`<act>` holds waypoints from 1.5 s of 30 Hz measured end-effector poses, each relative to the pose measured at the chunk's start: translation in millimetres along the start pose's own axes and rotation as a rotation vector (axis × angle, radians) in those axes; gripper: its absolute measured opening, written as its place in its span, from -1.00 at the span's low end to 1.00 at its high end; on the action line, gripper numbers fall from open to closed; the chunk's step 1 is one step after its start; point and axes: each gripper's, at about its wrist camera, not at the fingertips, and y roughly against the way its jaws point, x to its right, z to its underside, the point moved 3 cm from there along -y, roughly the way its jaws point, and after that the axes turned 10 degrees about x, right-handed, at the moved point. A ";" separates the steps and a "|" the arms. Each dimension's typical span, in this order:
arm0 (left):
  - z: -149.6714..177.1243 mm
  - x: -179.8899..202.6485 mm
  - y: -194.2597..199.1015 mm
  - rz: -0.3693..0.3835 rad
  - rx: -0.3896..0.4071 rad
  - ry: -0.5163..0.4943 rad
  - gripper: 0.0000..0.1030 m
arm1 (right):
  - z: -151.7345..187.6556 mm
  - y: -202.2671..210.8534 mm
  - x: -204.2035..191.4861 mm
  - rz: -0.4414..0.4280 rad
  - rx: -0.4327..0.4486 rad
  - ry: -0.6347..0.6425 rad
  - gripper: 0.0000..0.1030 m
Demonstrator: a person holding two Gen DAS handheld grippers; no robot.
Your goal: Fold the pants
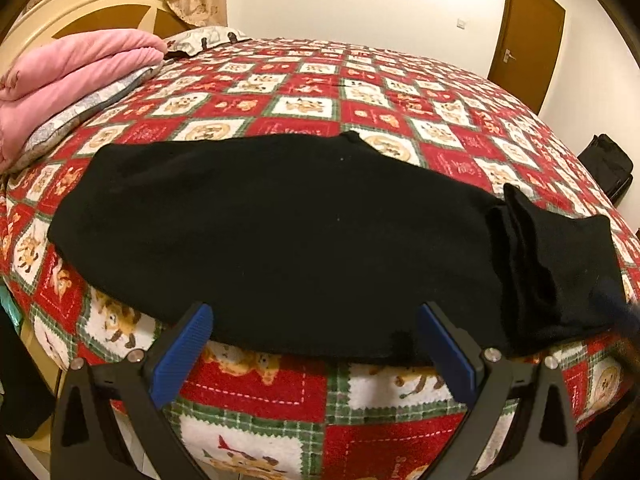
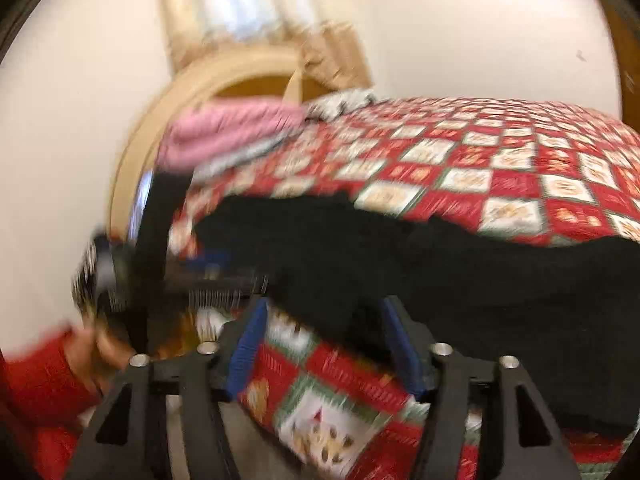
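Black pants (image 1: 280, 232) lie flat across the near part of a bed with a red, white and green patchwork cover (image 1: 304, 92). Their right end is bunched into a folded-over lump (image 1: 560, 264). My left gripper (image 1: 314, 316) is open, its blue-padded fingers (image 1: 192, 344) spread at the pants' near edge, holding nothing. In the blurred right wrist view my right gripper (image 2: 322, 316) is open at the near edge of the pants (image 2: 460, 280). The left gripper (image 2: 216, 268) shows there at the left, over the bed edge.
Folded pink bedding (image 1: 72, 76) sits on a pillow at the bed's head, by a cream headboard (image 1: 80, 4). A brown door (image 1: 524, 36) is at the back right. A black bag (image 1: 608, 164) sits beyond the bed's right side. A red sleeve (image 2: 36, 384) is at lower left.
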 end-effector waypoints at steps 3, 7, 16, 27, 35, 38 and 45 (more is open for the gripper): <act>1.8 5.1 -2.4 0.012 -0.012 0.004 1.00 | -26.9 -10.8 34.9 0.131 0.019 -0.091 -0.64; 1.6 19.9 2.5 0.035 -0.004 -0.030 1.00 | -33.3 -57.6 65.4 0.306 -0.036 -0.062 -0.67; -3.7 33.3 5.8 0.042 0.012 -0.084 1.00 | -8.5 -98.1 29.0 0.048 -0.153 -0.038 -0.53; -46.7 118.5 11.3 0.197 0.125 -0.177 1.00 | -52.9 67.0 144.5 0.424 0.084 -0.186 -0.53; -10.6 158.6 -24.7 0.132 0.025 -0.238 1.00 | -7.9 46.4 174.4 0.480 -0.061 -0.256 -0.53; -2.9 145.6 -25.0 0.165 0.026 -0.157 1.00 | 0.7 37.1 181.9 0.483 -0.048 -0.275 -0.53; -9.7 144.6 -19.1 0.184 -0.014 -0.165 1.00 | -11.6 48.4 166.8 0.511 0.012 -0.252 -0.53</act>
